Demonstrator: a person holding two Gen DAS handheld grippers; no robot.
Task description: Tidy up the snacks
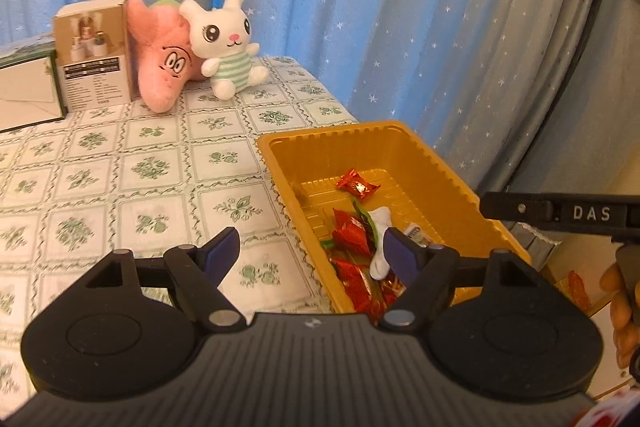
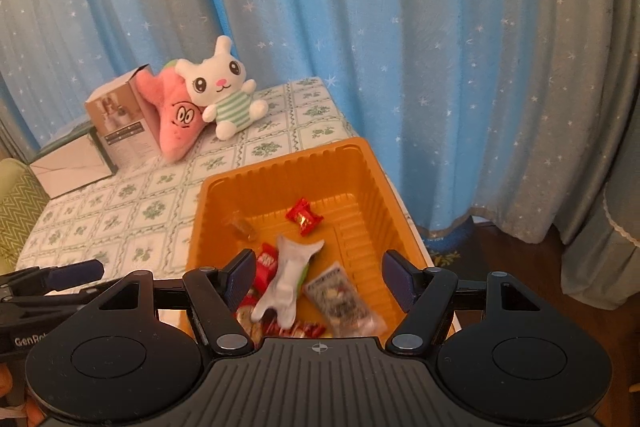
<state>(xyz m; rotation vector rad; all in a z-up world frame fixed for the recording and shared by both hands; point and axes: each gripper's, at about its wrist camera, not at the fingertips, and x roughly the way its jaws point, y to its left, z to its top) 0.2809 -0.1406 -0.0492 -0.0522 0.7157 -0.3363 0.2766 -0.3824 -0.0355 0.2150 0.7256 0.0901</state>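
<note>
Hovering above the near end of the ribbed orange plastic tray [image 2: 362,163], the right tongs [image 2: 320,277] stand spread with nothing between the blue pads, and the left tongs [image 1: 316,251] are likewise spread and empty, one pad over the green-patterned tablecloth on the bench [image 1: 120,171] and the other over the tray. The snacks lie inside that tray, mostly heaped at its near end: a cluster of red foil-wrapped sweets [image 1: 352,239], a clear packet with printed artwork [image 2: 340,301] and a white bone-shaped wrapper [image 2: 288,275]; one lone red sweet [image 2: 304,217] sits apart nearer the far wall. The tray's long axis runs away from both cameras toward the starred blue curtain [image 2: 400,47], and the white wrapper lies roughly along that same line, slightly slanted. The tray sits at the bench's right edge, so a careless push from either tongs could slide it toward the drop; judging by the light plastic, it would shift easily. A dip into the crowded heap might also pinch two wrappers together. Farther back, a white plush rabbit [image 2: 222,87], a pink star plush [image 2: 178,123] and a brown cardboard box [image 2: 124,119] stand well clear
</note>
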